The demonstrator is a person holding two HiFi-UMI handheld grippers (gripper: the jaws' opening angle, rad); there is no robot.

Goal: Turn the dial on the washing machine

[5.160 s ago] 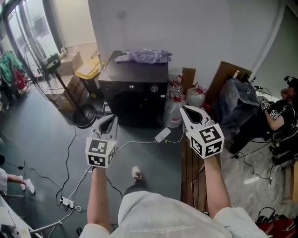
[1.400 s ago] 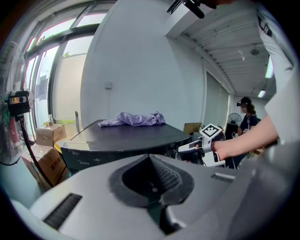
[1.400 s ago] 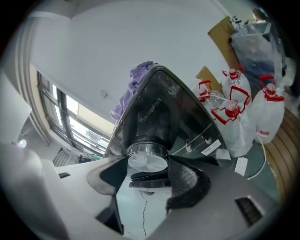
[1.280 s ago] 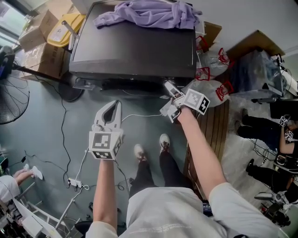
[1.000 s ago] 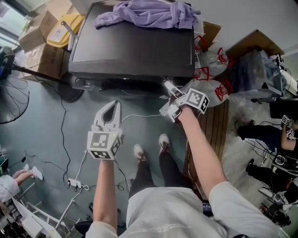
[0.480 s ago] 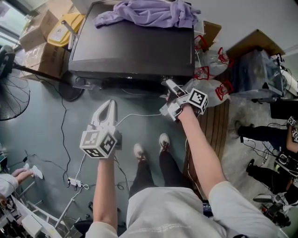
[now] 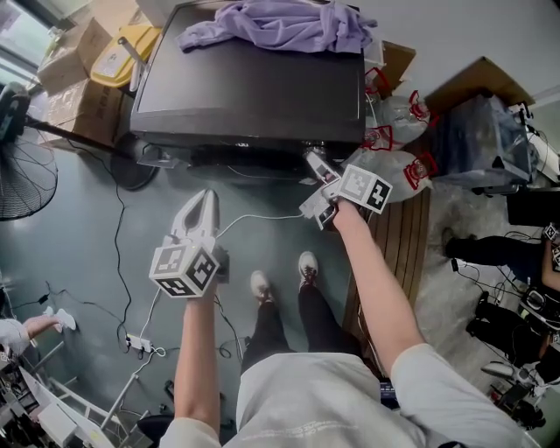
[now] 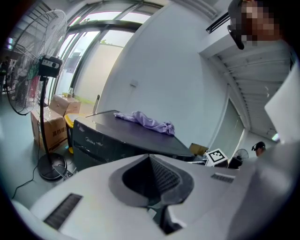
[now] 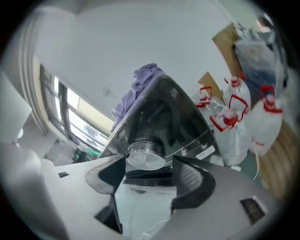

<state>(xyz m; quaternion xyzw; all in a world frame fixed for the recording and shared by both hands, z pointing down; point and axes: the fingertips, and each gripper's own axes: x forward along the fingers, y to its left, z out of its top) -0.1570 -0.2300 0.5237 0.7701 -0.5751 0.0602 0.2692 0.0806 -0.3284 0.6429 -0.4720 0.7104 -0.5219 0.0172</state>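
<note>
Two grippers are held out in front of the person. Nearest is the left gripper [image 7: 208, 194]. It hangs over the grey floor [image 7: 79, 254], well apart from the machine. Its jaws are pressed together and nothing is in them.

A bit further out, the right gripper [image 7: 313, 158] reaches up to the front of the black washing machine [image 7: 254, 87]. The shiny round dial [image 9: 146, 157] sits right between the tips of its two jaws. The jaws stand wide, and they have just been opening a little more. One pad is on each side of the dial, but they do not squeeze it. The dial is on the machine's front panel, near the right end. Beyond it, a crumpled purple cloth [image 7: 273, 23] lies on the far part of the machine's flat top.

Compared with a second ago, the marker cube [image 7: 184, 269] on the left gripper has rolled to one side, so two of its faces show now. The right gripper has turned a little too, but it has stayed at the dial. The machine and the cloth have not moved.
</note>
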